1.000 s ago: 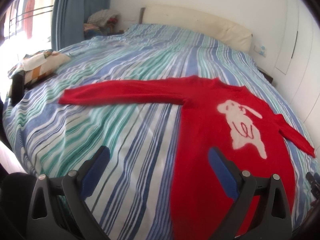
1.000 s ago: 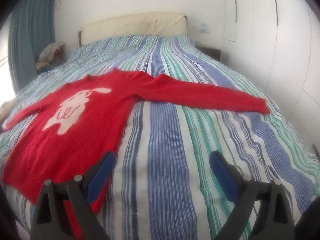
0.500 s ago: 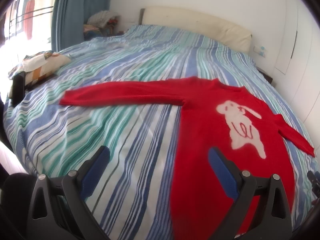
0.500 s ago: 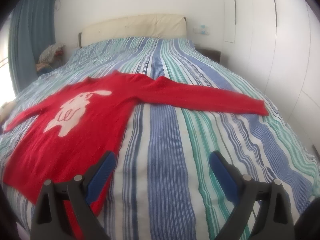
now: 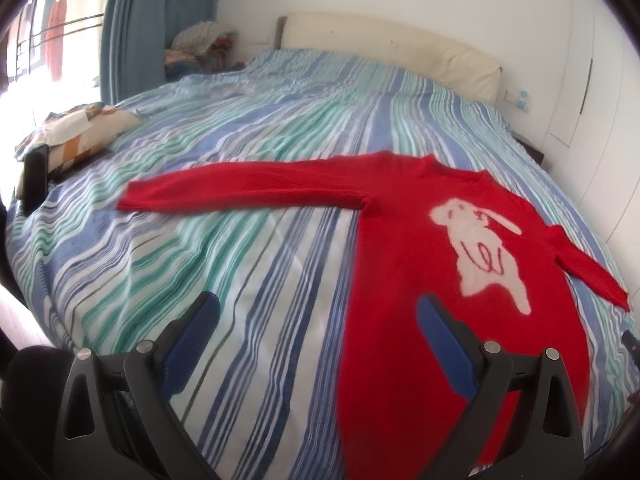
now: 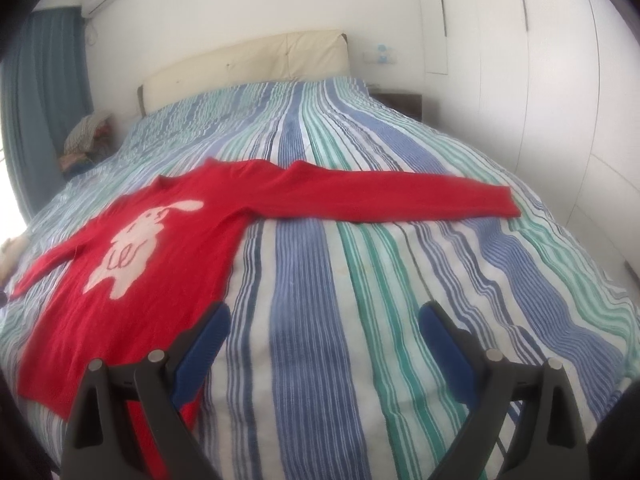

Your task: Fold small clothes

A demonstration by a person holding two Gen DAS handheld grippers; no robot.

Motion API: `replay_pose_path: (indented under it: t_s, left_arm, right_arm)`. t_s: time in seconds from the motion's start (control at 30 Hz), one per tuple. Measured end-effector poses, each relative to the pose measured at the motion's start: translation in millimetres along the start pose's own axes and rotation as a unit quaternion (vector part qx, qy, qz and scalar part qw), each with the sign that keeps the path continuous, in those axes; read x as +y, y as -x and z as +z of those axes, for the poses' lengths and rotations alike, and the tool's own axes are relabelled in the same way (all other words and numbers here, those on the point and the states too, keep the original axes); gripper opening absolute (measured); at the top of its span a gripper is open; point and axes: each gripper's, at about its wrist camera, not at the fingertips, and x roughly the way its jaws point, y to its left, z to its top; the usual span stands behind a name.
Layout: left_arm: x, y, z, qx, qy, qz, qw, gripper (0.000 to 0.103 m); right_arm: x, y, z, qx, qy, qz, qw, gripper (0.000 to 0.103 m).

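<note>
The red knitted sweater with a white rabbit motif (image 5: 460, 264) lies flat on the striped bed (image 5: 248, 264), ahead of both wide-apart, empty jaws. Pinching the bedcover along with a sleeve would likely drag and rumple it.

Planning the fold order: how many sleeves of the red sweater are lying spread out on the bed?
2. On the red knit sweater with the white rabbit, one long sleeve stretches out over the striped bedspread; the other extends the opposite way. Neither is folded.
</note>
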Motion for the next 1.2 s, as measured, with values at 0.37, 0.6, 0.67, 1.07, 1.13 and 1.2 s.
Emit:
replay_pose_path:
  t_s: [0.37,0.6,0.67,1.07,1.13,1.2]
  left_arm:
    - [4,-1,0,0.004,0.005,-0.001,1.0,0.099]
    - [6,1,2,-0.001,0.012,-0.006,0.9999,0.099]
    - [6,1,2,-0.001,0.013,-0.006,0.9999,0.099]
    - [6,-4,0,0.006,0.006,0.002,1.0,0.099]
    - [5,-5,-1,0.006,0.005,0.005,1.0,0.099]
    - [4,-6,-2,0.008,0.002,0.007,0.9999,0.099]
  right_arm:
    - [12,-1,-3,0.0,0.021,0.013,1.0,0.094]
    - [14,-2,-5,0.004,0.029,0.009,1.0,0.094]
    - [15,-1,-5,0.004,0.032,0.008,0.999,0.094]
    - [-26,-10,27,0.006,-0.03,0.036,0.999,0.094]
    - [-46,-11,38,0.0,-0.048,0.029,0.998,0.094]
    - [-63,-13,47,-0.005,-0.055,0.016,0.998,0.094]
